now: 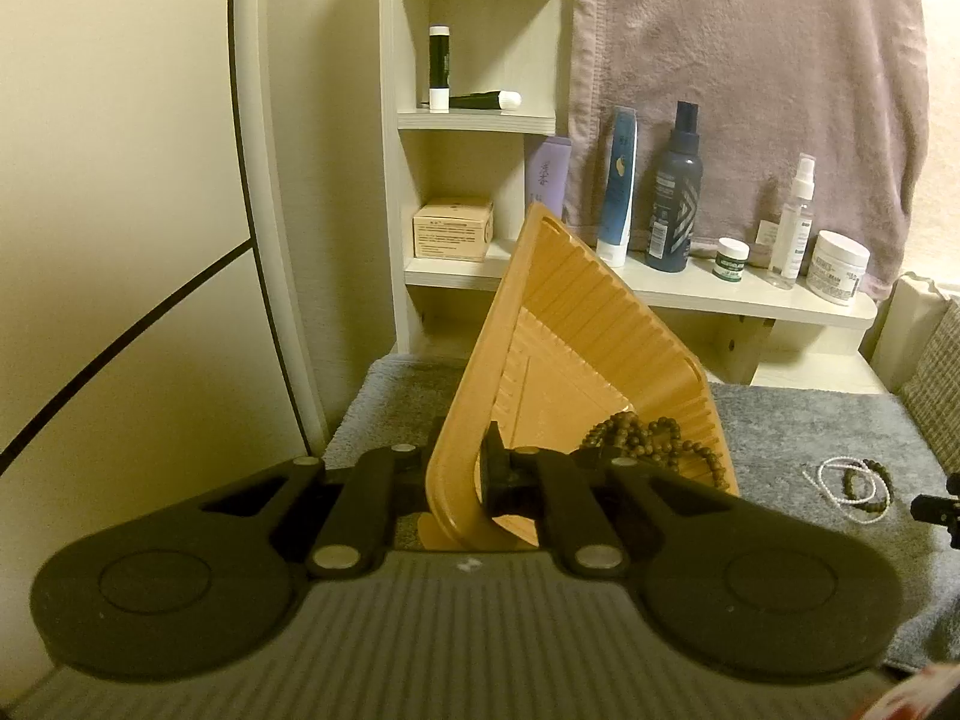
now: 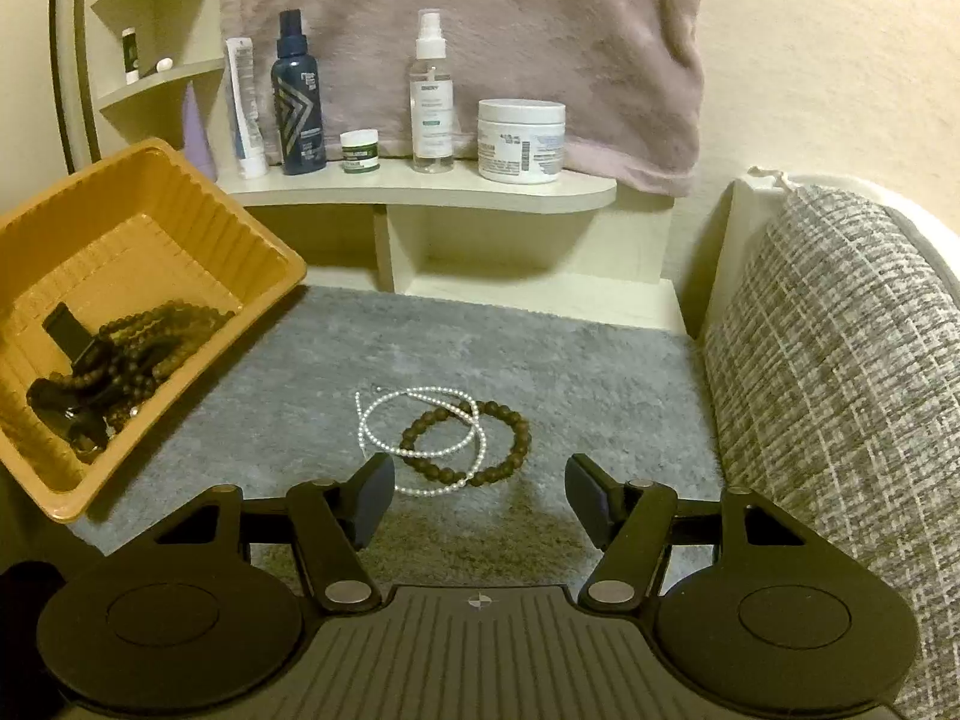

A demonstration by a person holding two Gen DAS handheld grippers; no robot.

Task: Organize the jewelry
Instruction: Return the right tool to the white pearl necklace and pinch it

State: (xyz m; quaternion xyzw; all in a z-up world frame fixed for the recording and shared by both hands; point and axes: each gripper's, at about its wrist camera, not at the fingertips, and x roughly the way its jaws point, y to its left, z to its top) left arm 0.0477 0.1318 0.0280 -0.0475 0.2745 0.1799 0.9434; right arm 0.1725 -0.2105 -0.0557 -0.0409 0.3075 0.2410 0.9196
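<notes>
Right gripper [image 2: 477, 501] low over the grey mat [image 2: 588, 360], jaws spread wide, nothing between them. Just ahead, a brown bead bracelet [image 2: 465, 447] lying flat with a white pearl strand [image 2: 420, 441] looped across it, the two overlapping. Risk right there: pinching one probably drags the other along, or snags the pearl loop and drops it short. Soft pile underneath too, so fingertips skimming the top could push the beads away instead of catching them.

Off to the left, the orange tray [image 2: 180, 204] tipped up on its edge. Left gripper [image 1: 465, 474] clamped tight on the tray's near wall, holding the tilt. A heap of dark wooden beads [image 1: 648, 438] already slumped in the low corner. Any slip of that thin wall from the pinch, and likely a tray flopping flat, beads spilling onto the mat.

Farther back, the pale shelf [image 2: 540, 192] with a blue spray bottle [image 2: 298, 96], a clear spray bottle [image 2: 431, 96] and a white jar [image 2: 521, 141], well clear. Behind all that, a hanging pink towel [image 2: 480, 12].
</notes>
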